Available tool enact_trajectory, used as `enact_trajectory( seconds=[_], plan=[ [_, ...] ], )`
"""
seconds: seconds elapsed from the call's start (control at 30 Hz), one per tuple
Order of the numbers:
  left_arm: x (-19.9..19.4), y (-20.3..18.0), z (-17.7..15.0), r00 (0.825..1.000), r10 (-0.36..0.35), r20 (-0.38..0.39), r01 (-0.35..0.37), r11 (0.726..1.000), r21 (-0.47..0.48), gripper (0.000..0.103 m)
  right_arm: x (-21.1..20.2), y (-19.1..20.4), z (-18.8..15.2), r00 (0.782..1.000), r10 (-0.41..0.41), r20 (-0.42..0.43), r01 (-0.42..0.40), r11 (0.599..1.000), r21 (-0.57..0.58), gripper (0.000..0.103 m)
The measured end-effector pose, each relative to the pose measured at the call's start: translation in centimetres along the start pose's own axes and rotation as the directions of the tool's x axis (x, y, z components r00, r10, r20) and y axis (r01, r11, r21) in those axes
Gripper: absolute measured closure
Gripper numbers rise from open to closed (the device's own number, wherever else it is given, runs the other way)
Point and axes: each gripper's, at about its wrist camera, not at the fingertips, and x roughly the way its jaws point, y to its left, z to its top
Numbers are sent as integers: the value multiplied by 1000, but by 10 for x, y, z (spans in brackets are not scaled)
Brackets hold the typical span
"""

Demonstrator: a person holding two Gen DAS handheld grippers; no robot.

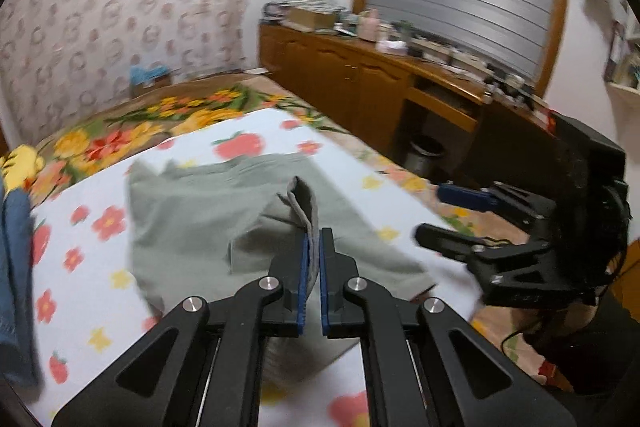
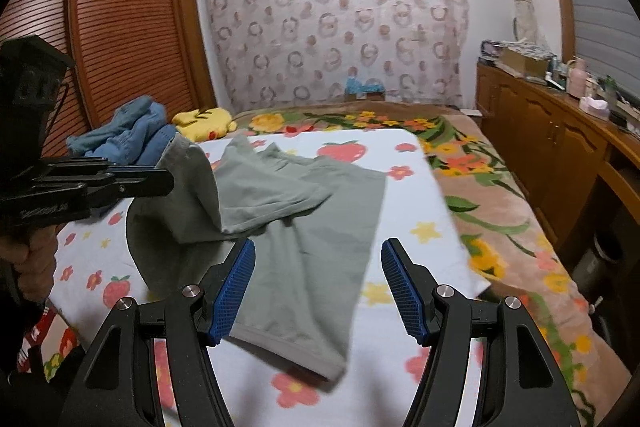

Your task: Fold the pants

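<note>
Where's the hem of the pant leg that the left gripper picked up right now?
In the left wrist view the hem is pinched in the shut left gripper, lifted above the grey-green pants on the floral sheet, left of the open right gripper.

The pants (image 2: 316, 227) are sage-green, of soft plain cloth, spread over a white sheet printed with strawberries and flowers. One leg lies flat, its hem at the near edge; the left part is lifted off the sheet, its hem pinched, draping in folds
</note>
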Motion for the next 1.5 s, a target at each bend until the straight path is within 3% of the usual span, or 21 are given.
enact_trajectory(
  seconds=[0.2,0.47,0.67,0.73,0.87,1.07,1.37,1.5],
  plan=[
    [11,-26,6,999,-36,-24,37,998,43,97,-2,0,-5,1000,-31,3,31,999,35,35],
    [18,-23,-11,996,-38,-76,40,999,20,97,4,9,-5,999,-34,-13,34,998,53,35],
    [13,-11,-21,997,14,-79,-13,1000,9,72,15,22,2,999,-22,-25,22,999,34,35],
    [6,-6,-23,997,23,-68,-24,1000,0,52,15,25,4,999,-20,-26,21,1000,21,35],
    [-8,3,-28,999,27,-31,-27,1000,-11,43,16,27,8,999,-18,-28,18,1000,1,35],
    [-19,26,-35,995,97,11,-97,995,-37,42,21,26,13,999,-11,-36,10,1000,-21,35],
    [-5,59,-49,985,172,-4,-172,981,-89,42,42,30,27,998,35,-56,-39,997,-71,35],
    [0,67,-55,981,196,-16,-196,976,-95,42,61,29,37,995,50,-83,-58,994,-91,45]
  ],
)
